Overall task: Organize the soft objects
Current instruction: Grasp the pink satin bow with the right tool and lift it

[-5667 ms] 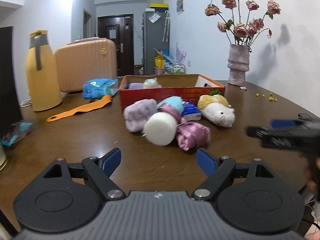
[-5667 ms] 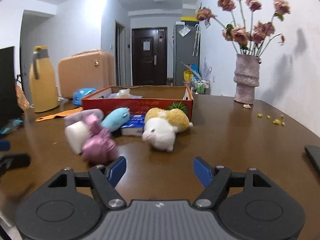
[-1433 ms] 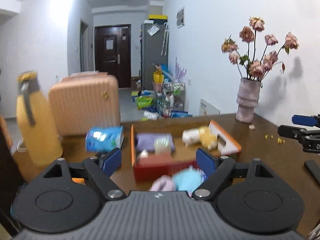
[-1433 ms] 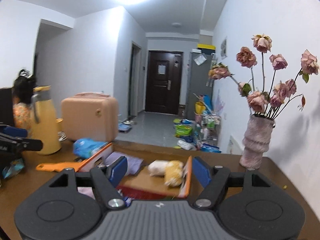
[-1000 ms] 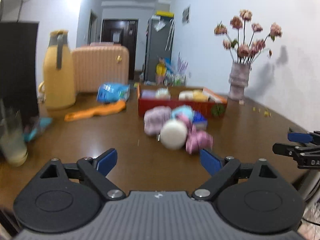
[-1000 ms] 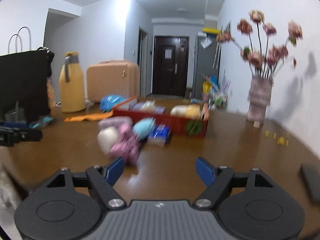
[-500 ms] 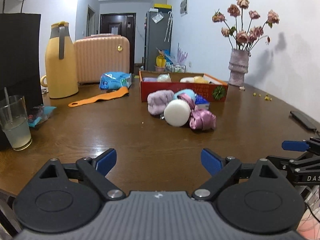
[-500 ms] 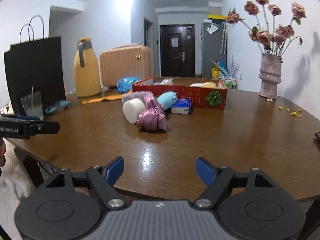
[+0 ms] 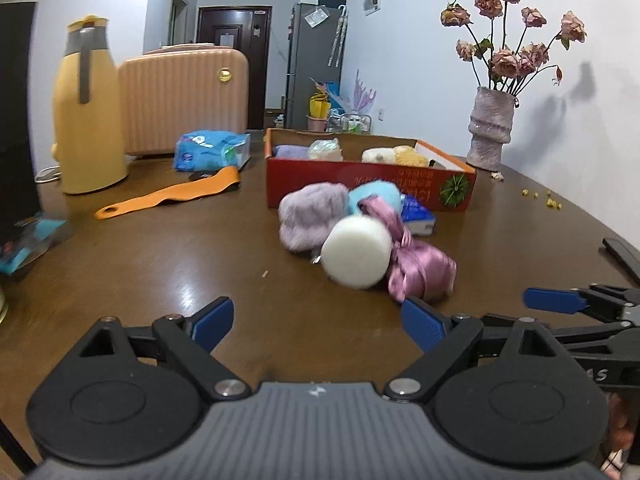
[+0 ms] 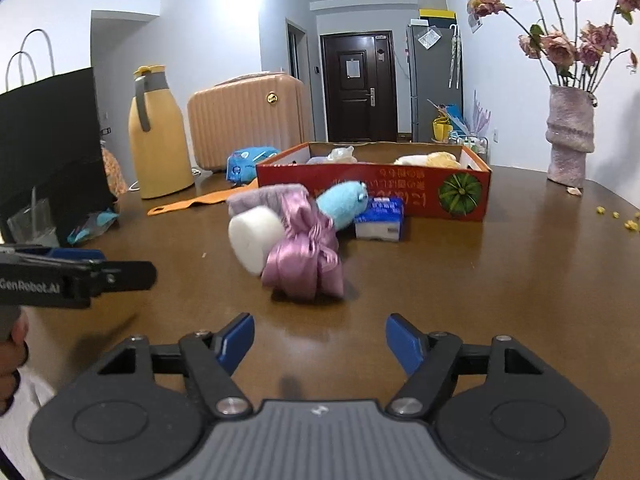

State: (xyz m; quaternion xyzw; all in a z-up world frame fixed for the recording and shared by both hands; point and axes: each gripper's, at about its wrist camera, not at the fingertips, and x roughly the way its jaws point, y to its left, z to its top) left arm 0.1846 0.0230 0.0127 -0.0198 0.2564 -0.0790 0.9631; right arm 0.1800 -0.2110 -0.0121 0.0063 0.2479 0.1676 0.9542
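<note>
Task status: partly complete. The red cardboard box (image 9: 372,190) already contains a cream-and-yellow plush toy (image 9: 396,156), a purple cloth item (image 9: 290,151) and a pale wrapped bundle (image 9: 325,149). A cluster of soft objects lies on the wooden table (image 9: 180,248) just in front of the box: a lilac fuzzy item (image 9: 308,216), a white foam cylinder (image 9: 356,252), a pink satin bow (image 9: 416,264), a light-blue plush (image 10: 343,204) and a blue-and-white tissue pack (image 10: 380,218). These are judged to be the items left to sort.

The left gripper (image 9: 316,320) stands wide and empty. The right gripper (image 10: 320,338) is closing, with nothing between its jaws.

Compared with the frames half a second earlier, both grippers are closer to the cluster and slightly lower, and the right gripper's gap is narrower. Compared with the earliest frames, the plush toy is now inside the box instead of on the table.
</note>
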